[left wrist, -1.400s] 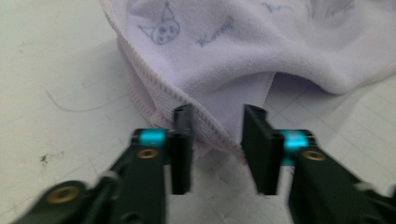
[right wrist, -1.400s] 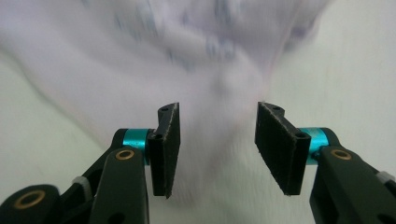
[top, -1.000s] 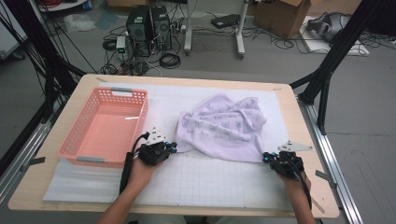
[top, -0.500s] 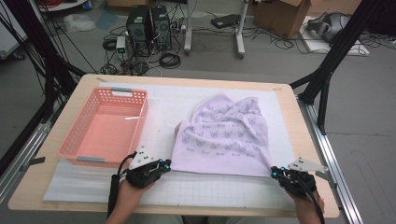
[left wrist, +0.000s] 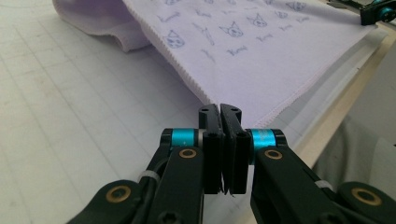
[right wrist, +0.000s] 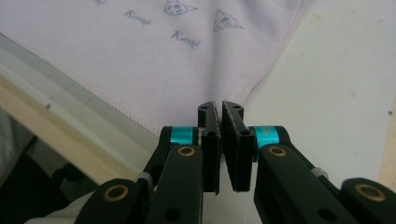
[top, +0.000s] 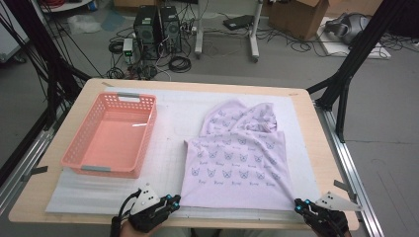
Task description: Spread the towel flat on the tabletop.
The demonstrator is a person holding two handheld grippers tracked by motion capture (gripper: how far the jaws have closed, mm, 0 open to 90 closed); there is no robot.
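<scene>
Lilac cloth [top: 237,170], soft and thin, printed with little cat faces, lies on the white mat [top: 168,148] to the right of the pink basket [top: 111,136]. Its near half is pulled flat toward my edge of the table [top: 316,143], its far half is bunched up in folds. I have my left gripper [top: 170,201] at the near left corner and my right gripper [top: 299,205] at the near right corner. In the left gripper view my jaws are pressed together on the hem corner, the stitched edge running straight into them. In the right gripper view the jaws are pinched tight as well, with the corner tip leading into them, though how much fabric is really between the pads I can't quite make out from that angle.

Now the risks, as I judge them. The bite on each corner looks shallow, just the tip of the hem, so a sharper tug could slip the fabric out of one side, and then the sheet would skew. Both hands are already at the near edge of the table, so pulling further would drag the front hem off the mat and over the lip. The crumpled far half could also stay creased if it catches on itself. And a lopsided pull would swing the left edge toward the basket.
</scene>
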